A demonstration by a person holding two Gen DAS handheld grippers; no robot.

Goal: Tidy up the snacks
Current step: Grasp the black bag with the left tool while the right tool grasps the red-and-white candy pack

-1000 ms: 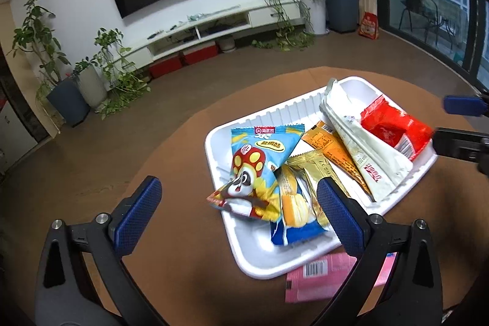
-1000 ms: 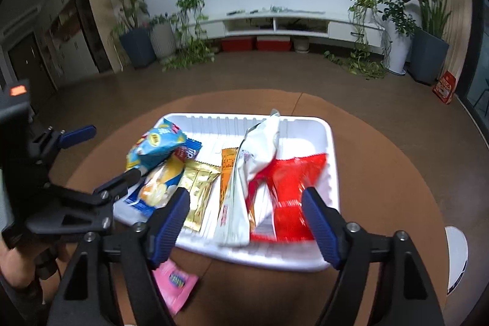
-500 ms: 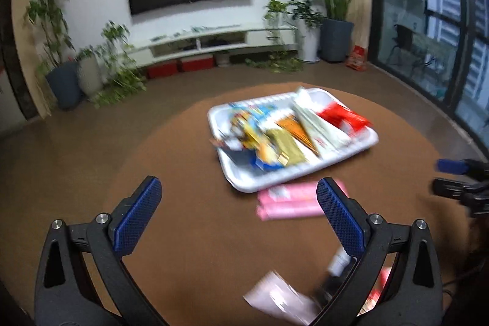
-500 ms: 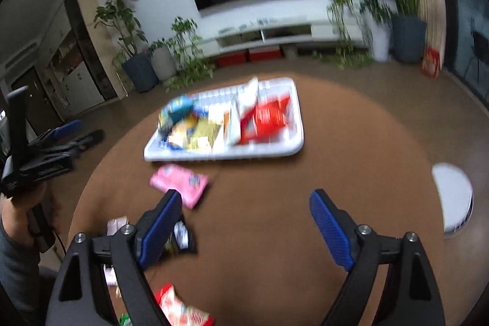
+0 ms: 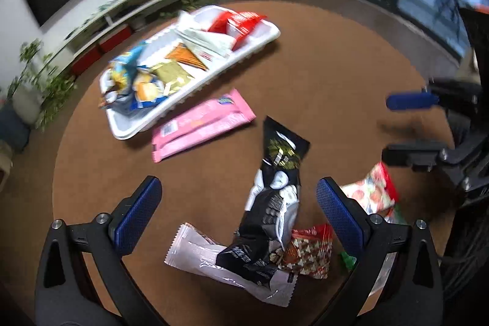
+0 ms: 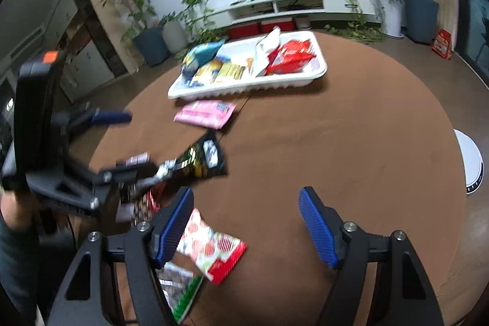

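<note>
A white tray (image 5: 269, 36) full of snack packets sits at the far side of the round brown table; it also shows in the right wrist view (image 6: 318, 72). A pink packet (image 5: 201, 121) lies just in front of it. A long black packet (image 5: 275, 182) lies across a clear white packet (image 5: 211, 257) and a red patterned packet (image 5: 308, 252). A strawberry-print packet (image 6: 211, 246) lies by my right gripper's left finger. My left gripper (image 5: 241, 211) is open and empty above the black packet. My right gripper (image 6: 246, 222) is open and empty over bare table.
The pink packet (image 6: 204, 113) and black packet (image 6: 198, 161) also show in the right wrist view. A green-edged packet (image 6: 180, 292) lies near the table's front edge. A white round robot vacuum (image 6: 470, 164) is on the floor at right. Plants and a TV console stand behind.
Both grippers have pulled back from the tray toward the near side of the table. The loose packets at the front have come into view. Both grippers stay open.
</note>
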